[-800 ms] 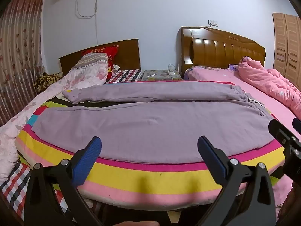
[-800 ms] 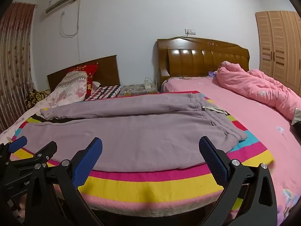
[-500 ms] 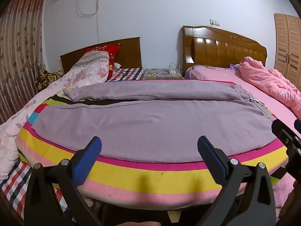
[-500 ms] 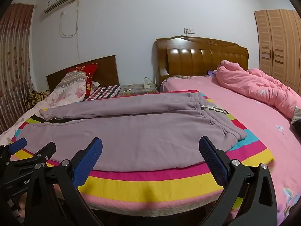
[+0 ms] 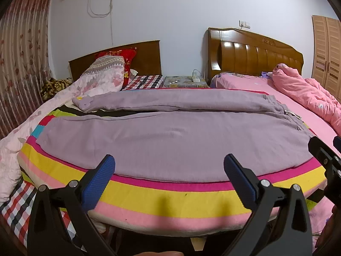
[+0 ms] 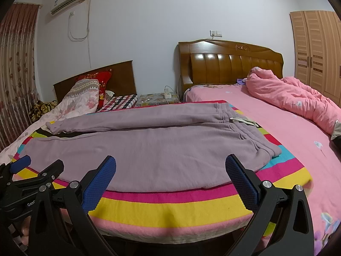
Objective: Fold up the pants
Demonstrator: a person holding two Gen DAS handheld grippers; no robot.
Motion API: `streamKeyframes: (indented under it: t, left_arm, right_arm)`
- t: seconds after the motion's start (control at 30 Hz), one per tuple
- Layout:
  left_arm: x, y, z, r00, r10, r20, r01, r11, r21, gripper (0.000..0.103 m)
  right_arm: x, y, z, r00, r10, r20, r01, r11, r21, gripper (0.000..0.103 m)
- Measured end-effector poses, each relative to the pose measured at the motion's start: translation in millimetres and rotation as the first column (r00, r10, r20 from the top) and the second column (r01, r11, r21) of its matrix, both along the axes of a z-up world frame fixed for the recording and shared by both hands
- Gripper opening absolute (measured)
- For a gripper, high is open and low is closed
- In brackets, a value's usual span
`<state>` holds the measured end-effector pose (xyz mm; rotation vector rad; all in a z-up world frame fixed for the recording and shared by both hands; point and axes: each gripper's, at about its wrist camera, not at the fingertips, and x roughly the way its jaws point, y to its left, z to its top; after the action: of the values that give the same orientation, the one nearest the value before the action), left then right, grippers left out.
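Lilac pants [image 5: 170,140] lie flat and unfolded just ahead of my left claw [image 5: 169,170] and right claw [image 6: 170,170]; both released, folding entirely ahead.

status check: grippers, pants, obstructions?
Left gripper open, empty. Right gripper open, empty. Purple pants spread flat on striped blanket, unfolded. Nothing in the way.

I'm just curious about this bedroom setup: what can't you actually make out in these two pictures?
- Underside of the purple pants: hidden against the striped blanket, both views.
- Items on the nightstand: too small, both views.
- Right gripper in the left wrist view: cut off by the frame edge.
- Floor: blocked by the bed.
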<state>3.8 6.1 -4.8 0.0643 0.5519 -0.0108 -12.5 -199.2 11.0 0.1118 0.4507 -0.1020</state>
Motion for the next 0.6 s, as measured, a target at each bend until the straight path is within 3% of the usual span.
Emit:
streamKeyframes:
  t: [0.6]
  left_arm:
    - [-1.3, -1.6, -1.4, 1.0, -0.005, -0.005, 0.005, 1.0, 0.003, 0.102]
  right_arm:
    - [-0.3, 2.5, -4.5, 1.0, 0.002, -0.006, -0.002, 1.0, 0.006, 0.099]
